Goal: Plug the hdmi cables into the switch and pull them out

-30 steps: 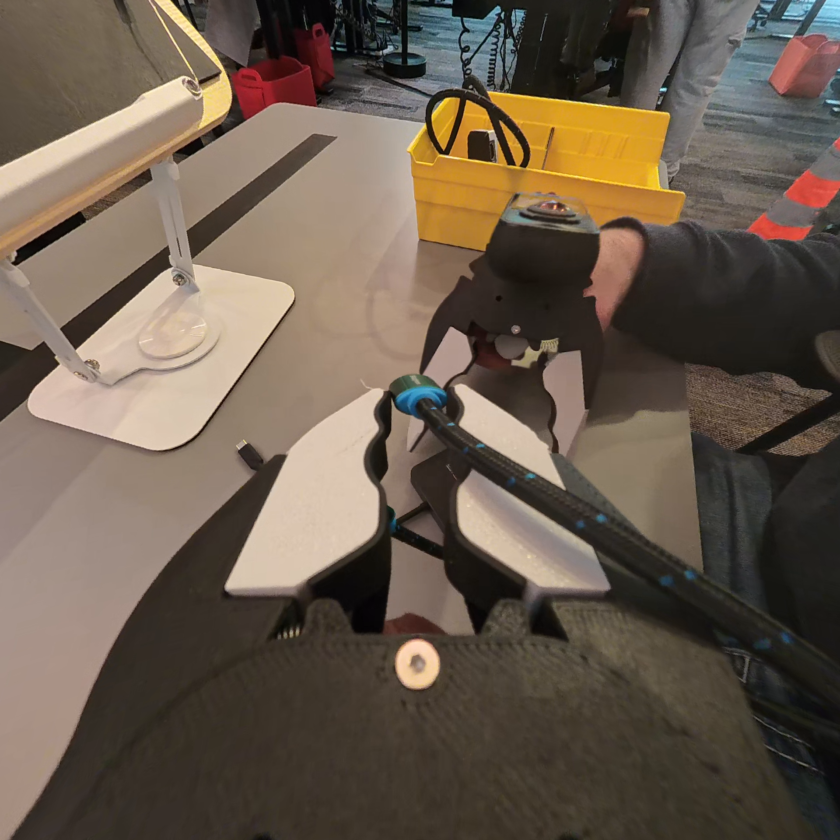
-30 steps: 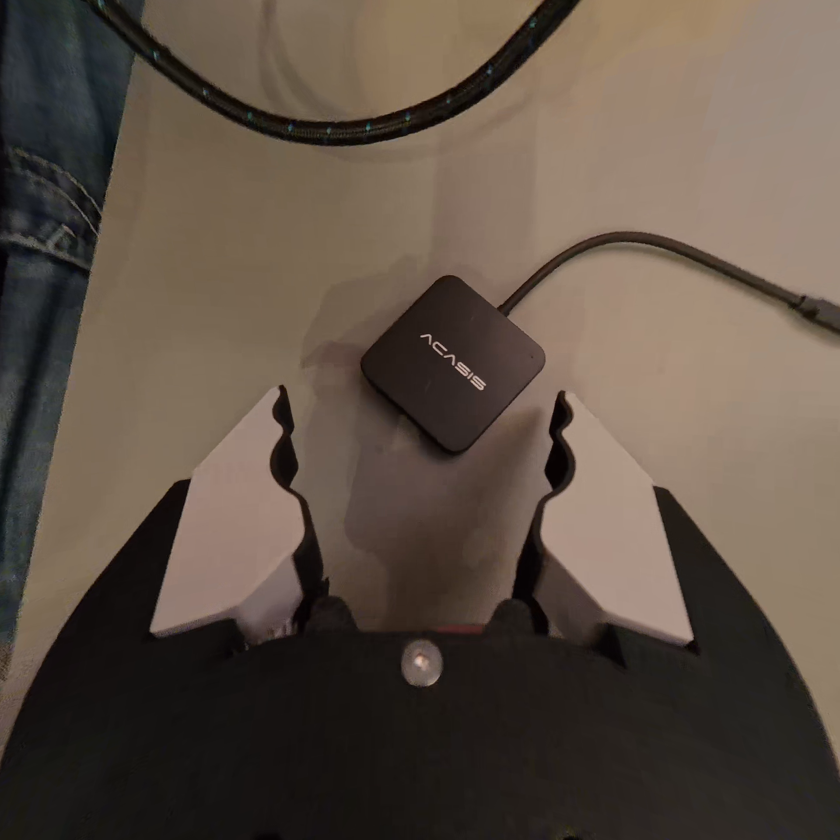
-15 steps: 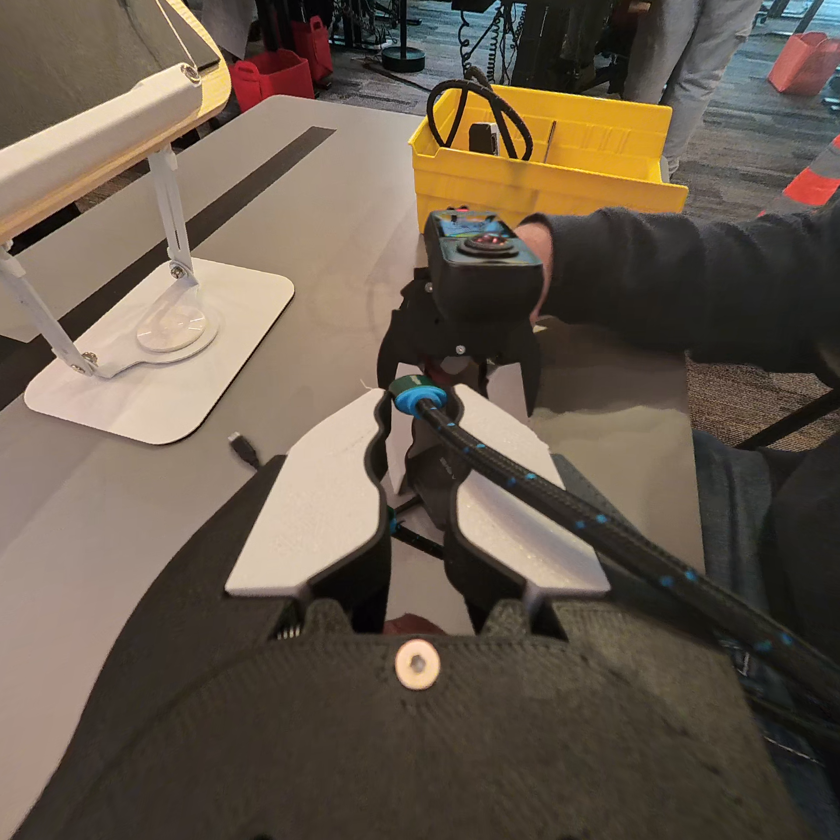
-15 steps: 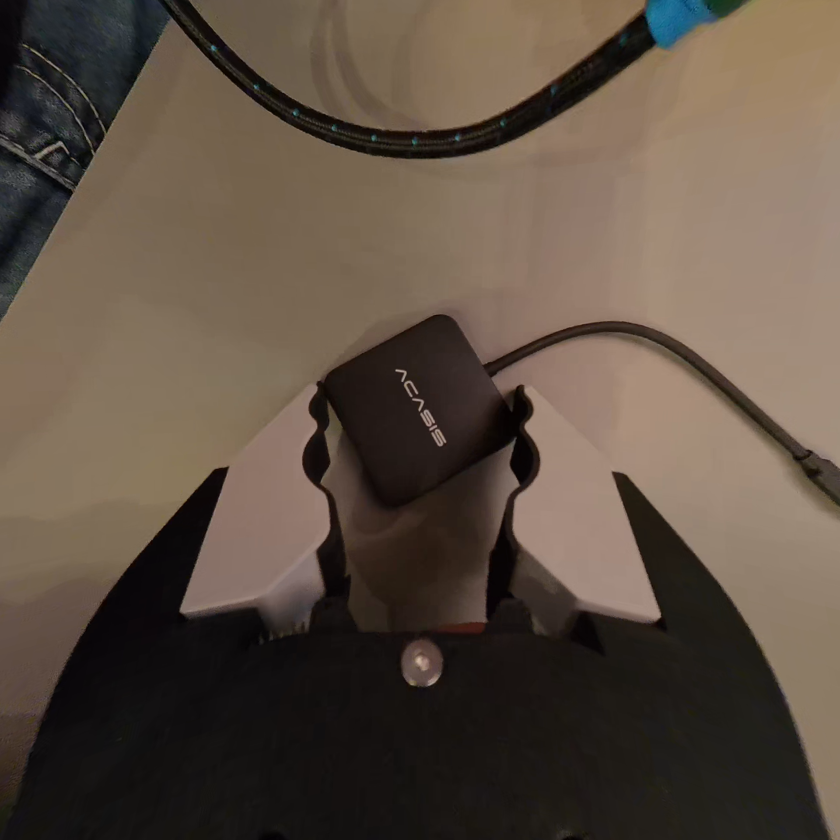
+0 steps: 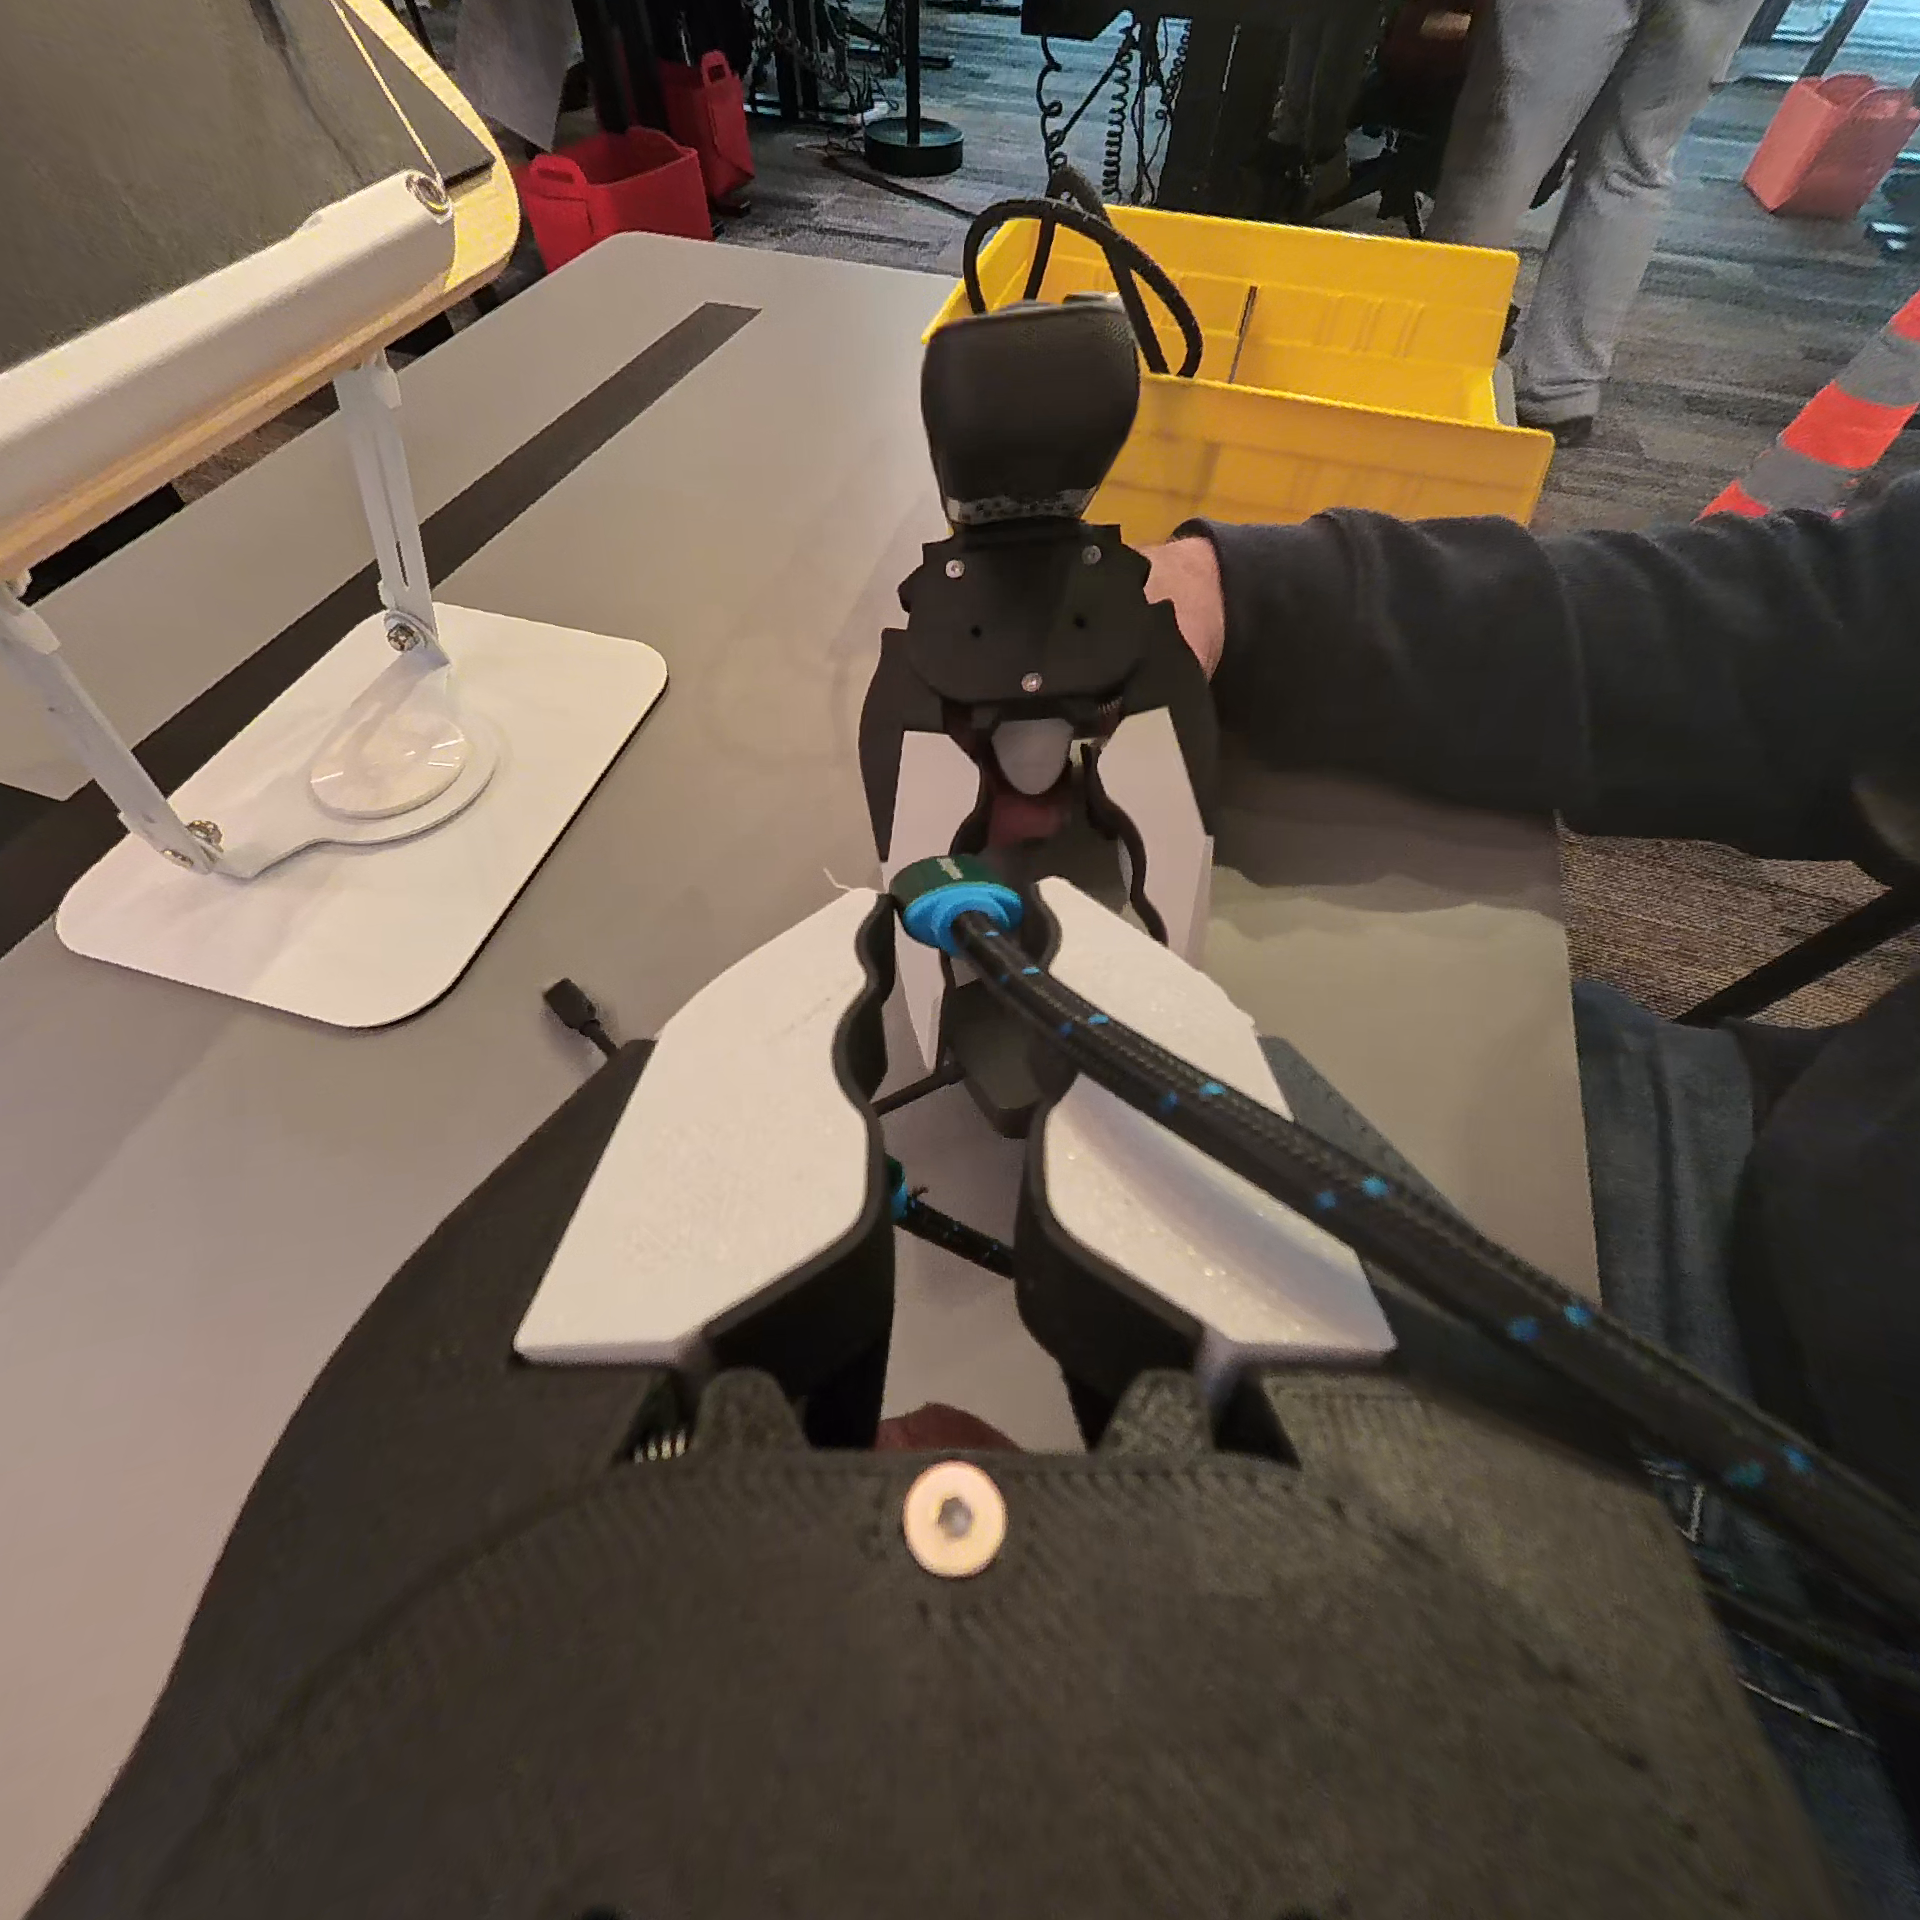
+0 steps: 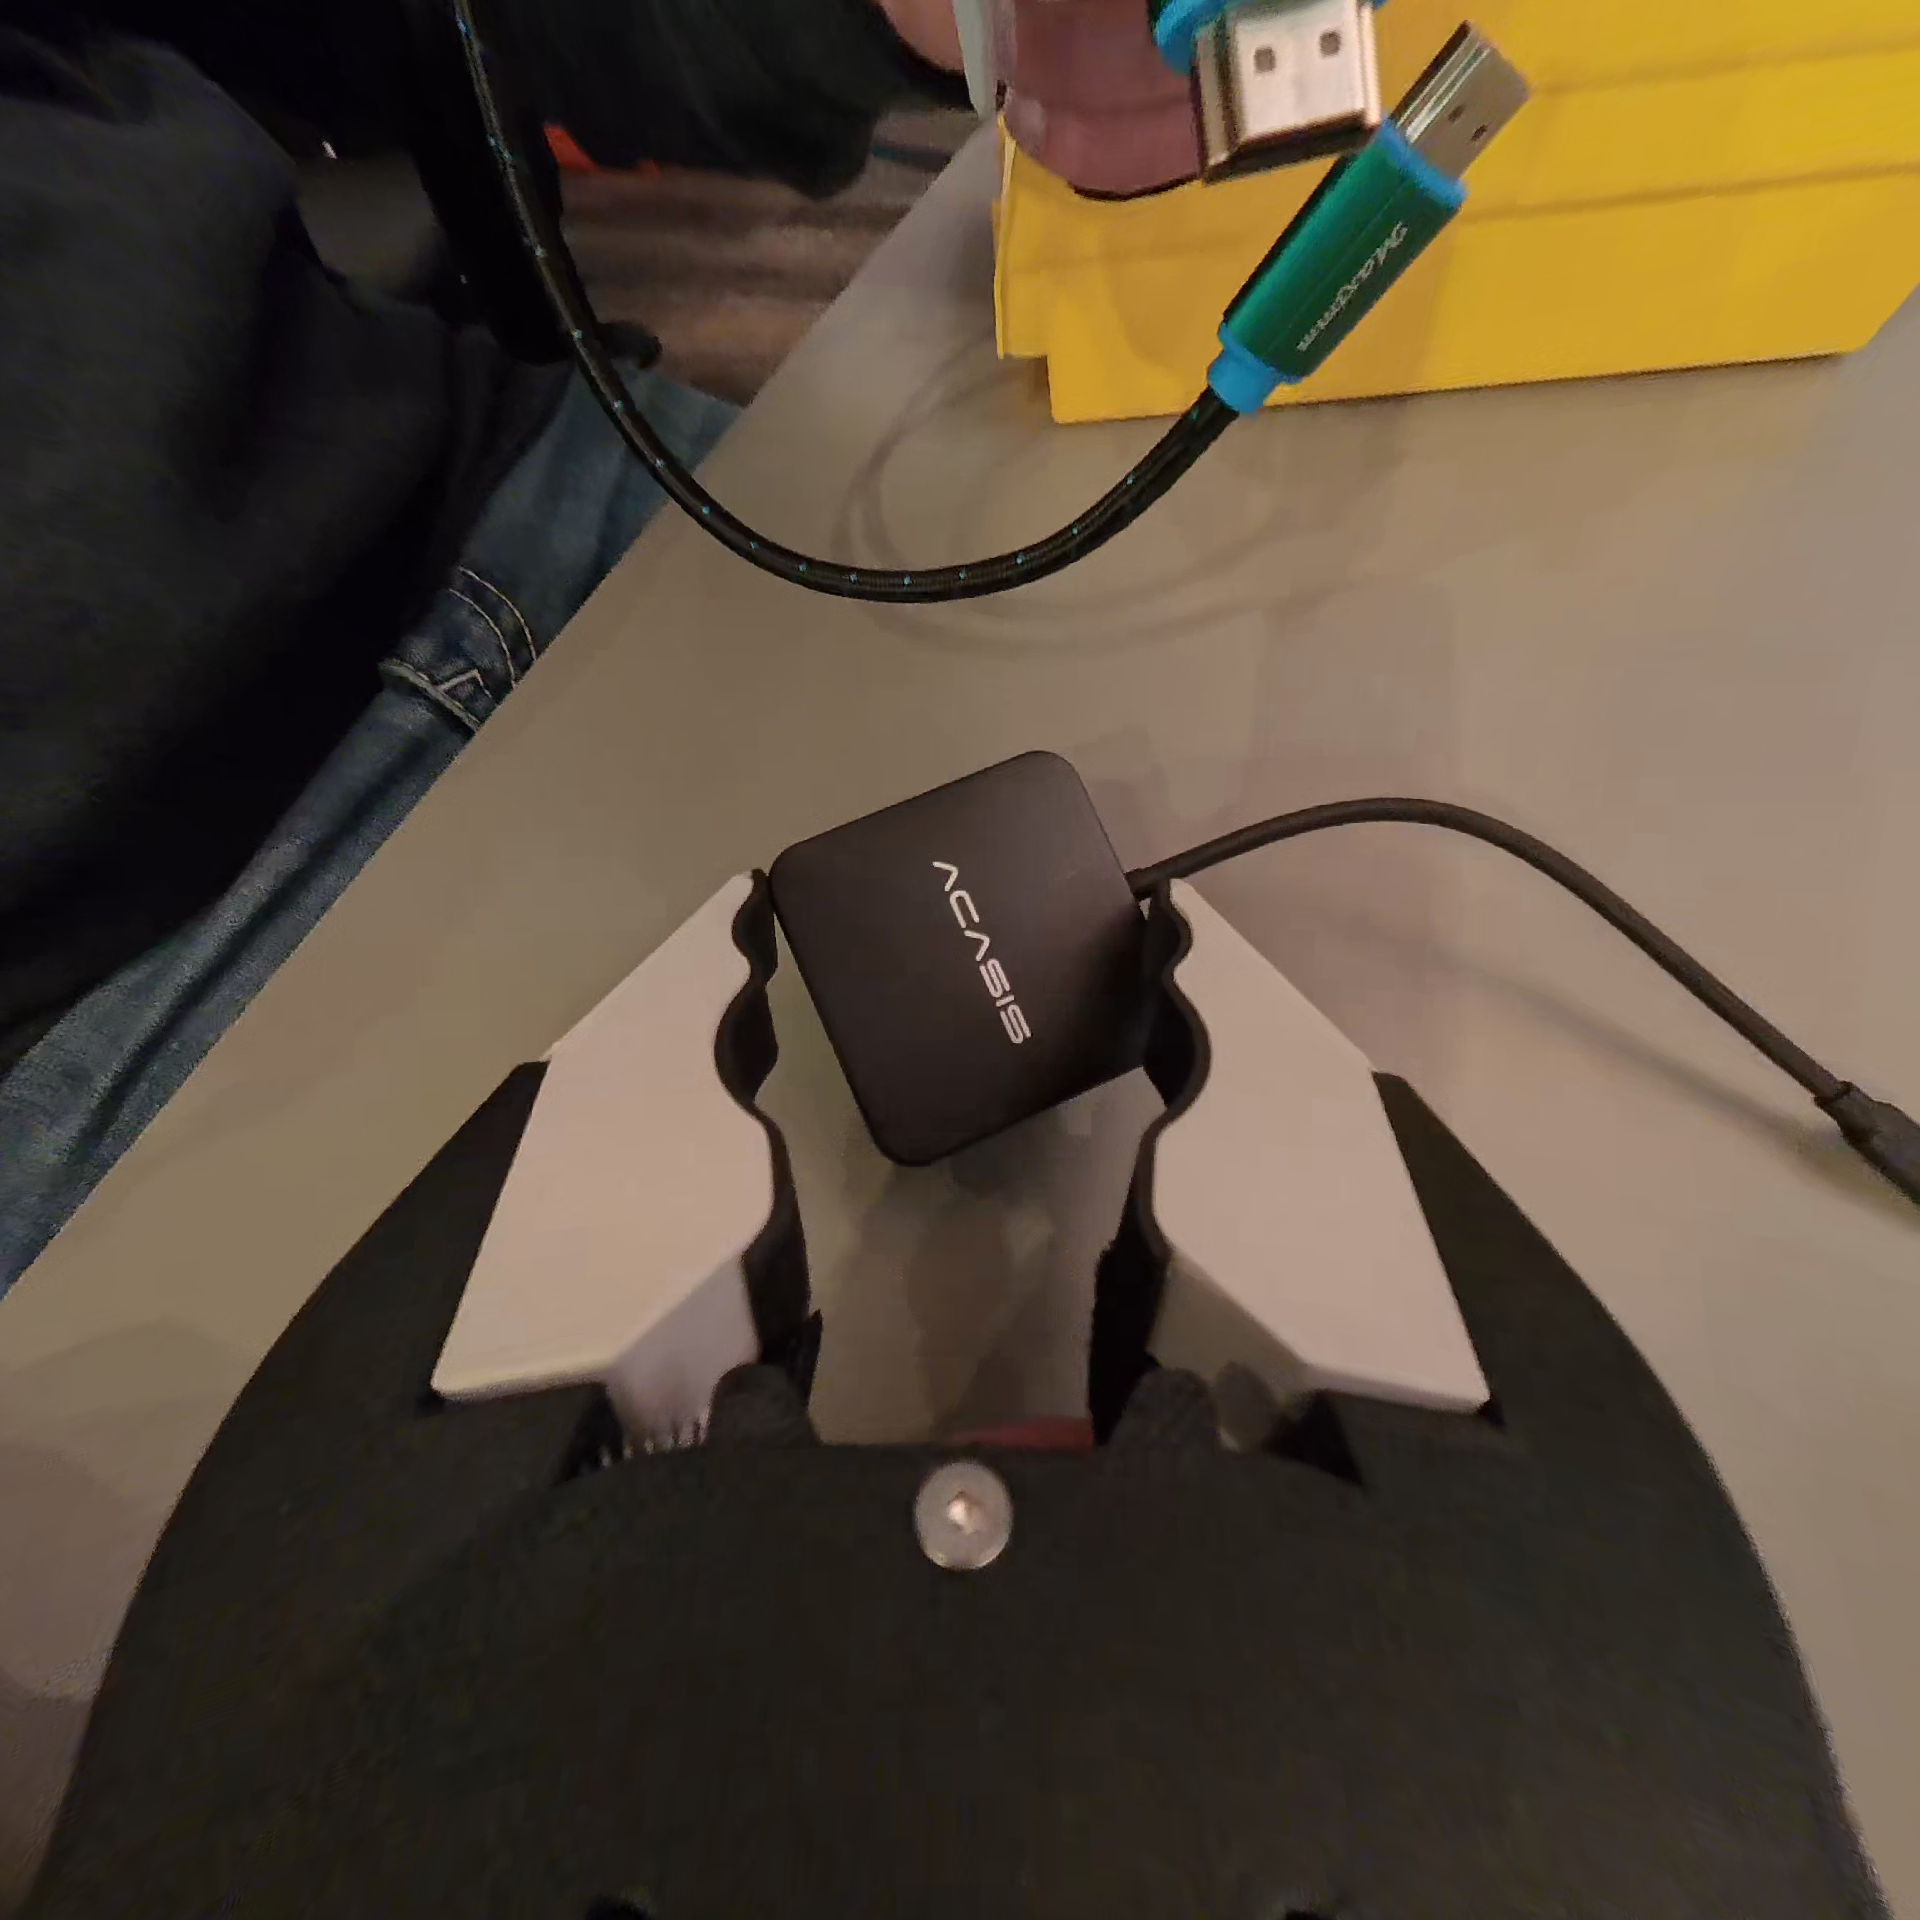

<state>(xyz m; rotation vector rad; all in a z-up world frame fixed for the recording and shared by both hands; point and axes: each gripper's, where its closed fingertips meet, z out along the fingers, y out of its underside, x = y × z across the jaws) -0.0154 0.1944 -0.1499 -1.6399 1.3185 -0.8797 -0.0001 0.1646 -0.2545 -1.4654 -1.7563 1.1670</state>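
Since a second ago my right fingers (image 6: 961,925) have come down around the black switch (image 6: 956,951) and now clench it by its two sides, lifting its far end off the grey surface (image 6: 1351,644). My left fingers (image 5: 956,914) still grasp the braided hdmi cable (image 5: 1299,1174) just behind its green and blue plug (image 5: 940,883), held above the switch. From the right wrist view that plug's metal end (image 6: 1288,83) hangs at the top, and a second green plug (image 6: 1340,270) on its own braided lead floats beside it. A thin black cord (image 6: 1558,862) runs from the switch across the surface to the right.

Beyond the surface lies a carpeted room with red bags (image 5: 613,197) and an orange one (image 5: 1829,156) on the floor, and a person's pale trouser legs (image 5: 1600,208). A white stand (image 5: 353,831) sits on the surface to the left. At the far edge a yellow bin (image 5: 1309,447) holds a looped black cable (image 5: 1081,249).
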